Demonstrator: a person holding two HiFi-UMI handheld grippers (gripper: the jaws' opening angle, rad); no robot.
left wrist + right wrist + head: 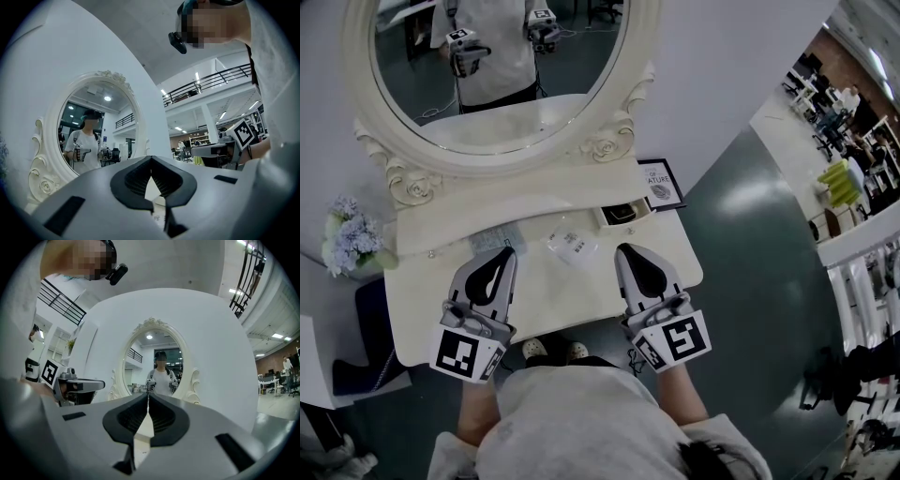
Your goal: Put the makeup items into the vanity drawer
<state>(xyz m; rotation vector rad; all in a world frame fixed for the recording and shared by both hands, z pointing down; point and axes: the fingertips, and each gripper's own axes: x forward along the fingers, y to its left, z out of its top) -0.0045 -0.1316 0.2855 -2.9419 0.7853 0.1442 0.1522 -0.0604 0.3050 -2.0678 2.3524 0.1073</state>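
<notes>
On the white vanity top, a small clear packaged makeup item lies between my two grippers. A flat pale packet lies just beyond the left one. A small drawer in the raised back shelf stands open, and its inside looks dark. My left gripper hovers over the left of the tabletop, shut and holding nothing. My right gripper hovers to the right of the clear item, also shut and empty. Both point toward the mirror.
An oval mirror in a carved white frame rises behind the shelf. A framed card leans at the back right. A bunch of pale blue flowers stands at the left, with a dark stool below it. Desks and people fill the far right.
</notes>
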